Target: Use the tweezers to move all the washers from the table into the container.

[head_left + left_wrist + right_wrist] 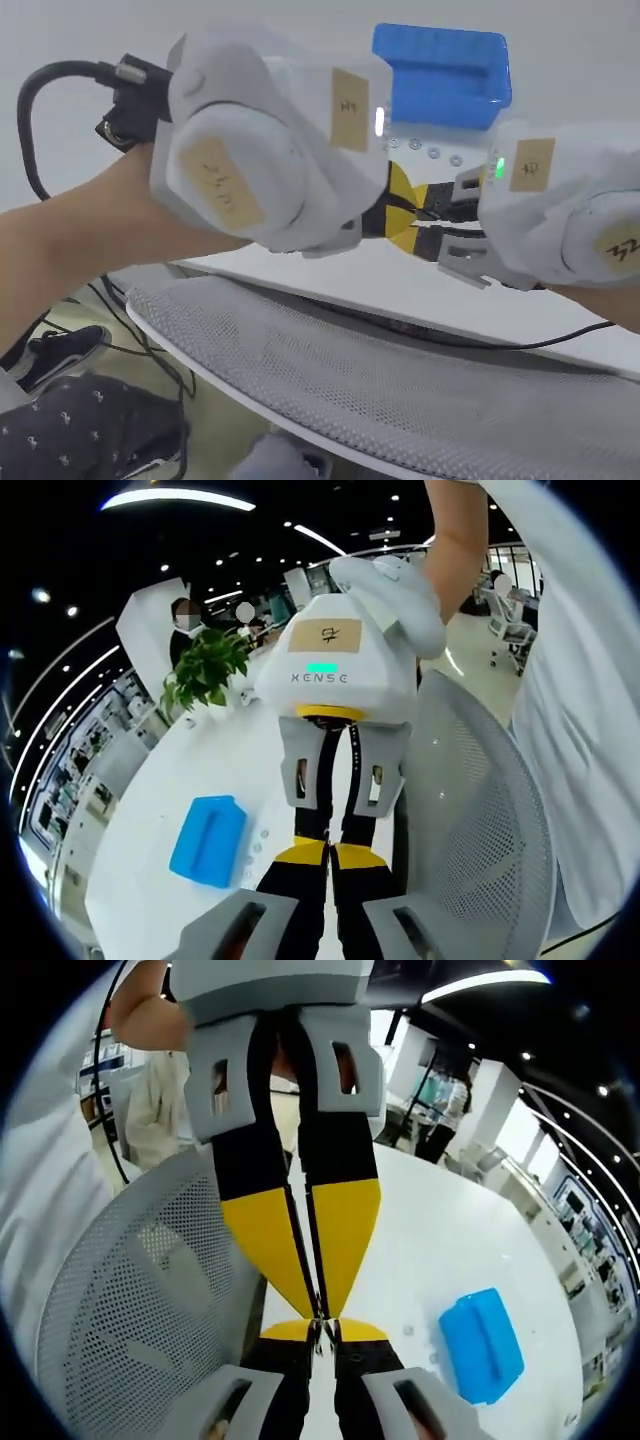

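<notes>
Our left tool (330, 855) and right tool (322, 1332) point at each other, tip to tip, out in the air near the edge of the desk (400, 280). Each tool has its two sides pressed close together. A thin pale strip runs between them, and we think it is the tweezers (440, 223), but it is too thin to be sure. The washers (433, 153) lie in a little row on the desk, just beside the blue container (445, 75) and well apart from our tools. None of them looks like it is in the container yet. We think the job right now is to get a good hold on the tweezers. One tool should grip them tight near the back end, so the two thin points stick out free at the front. The other tool should let go only when that grip feels firm. A mesh chair (380, 370) sits below us, so a slip could drop the tweezers off the desk. Next we should move over the desk and come down slowly on one washer at a time.
</notes>
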